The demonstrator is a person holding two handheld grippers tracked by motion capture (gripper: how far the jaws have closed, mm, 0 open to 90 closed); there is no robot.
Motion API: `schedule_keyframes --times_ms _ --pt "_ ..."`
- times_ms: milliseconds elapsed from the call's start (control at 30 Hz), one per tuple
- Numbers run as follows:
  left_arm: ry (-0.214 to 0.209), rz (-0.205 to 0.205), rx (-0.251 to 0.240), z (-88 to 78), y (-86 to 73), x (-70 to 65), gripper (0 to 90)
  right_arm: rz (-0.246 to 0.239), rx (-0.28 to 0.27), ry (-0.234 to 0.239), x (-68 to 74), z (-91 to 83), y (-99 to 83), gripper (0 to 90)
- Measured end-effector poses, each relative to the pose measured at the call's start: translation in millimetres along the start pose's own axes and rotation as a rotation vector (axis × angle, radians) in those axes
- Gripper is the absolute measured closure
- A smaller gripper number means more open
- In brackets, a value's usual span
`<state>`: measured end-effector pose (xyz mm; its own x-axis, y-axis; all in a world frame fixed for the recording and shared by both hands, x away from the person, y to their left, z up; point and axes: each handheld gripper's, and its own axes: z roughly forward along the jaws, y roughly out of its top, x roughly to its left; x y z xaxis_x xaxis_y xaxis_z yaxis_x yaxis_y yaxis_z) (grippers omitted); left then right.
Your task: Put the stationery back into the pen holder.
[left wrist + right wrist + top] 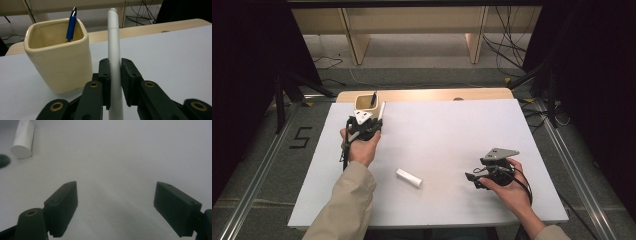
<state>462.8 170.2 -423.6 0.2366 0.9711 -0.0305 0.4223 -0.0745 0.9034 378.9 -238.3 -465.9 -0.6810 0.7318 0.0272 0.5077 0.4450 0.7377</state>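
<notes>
Left claw point(115, 82): clamped on upright white pen point(113, 45) beside cream cup point(58, 62); next, likely lift over rim, release. Right claw point(115, 207): wide open, empty.

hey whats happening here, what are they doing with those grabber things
A person at a white table holds a gripper in each hand. The left gripper is shut on a white pen, held upright beside a cream cup that already has a blue pen in it. The right gripper is open and holds nothing, low over the table. A white cap lies between the hands.
</notes>
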Motion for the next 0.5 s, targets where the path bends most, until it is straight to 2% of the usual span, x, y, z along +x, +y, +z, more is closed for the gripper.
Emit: schedule_keyframes --times_ms 133,500 --pt "0.013 -0.016 -0.014 -1.7 3.4 7.1 78.6 0.001 0.0 0.0 0.0 0.0 0.0 20.1" --pt "0.035 -0.027 -0.046 -5.8 15.9 25.3 78.6 0.002 0.0 0.0 0.0 0.3 0.0 20.1"
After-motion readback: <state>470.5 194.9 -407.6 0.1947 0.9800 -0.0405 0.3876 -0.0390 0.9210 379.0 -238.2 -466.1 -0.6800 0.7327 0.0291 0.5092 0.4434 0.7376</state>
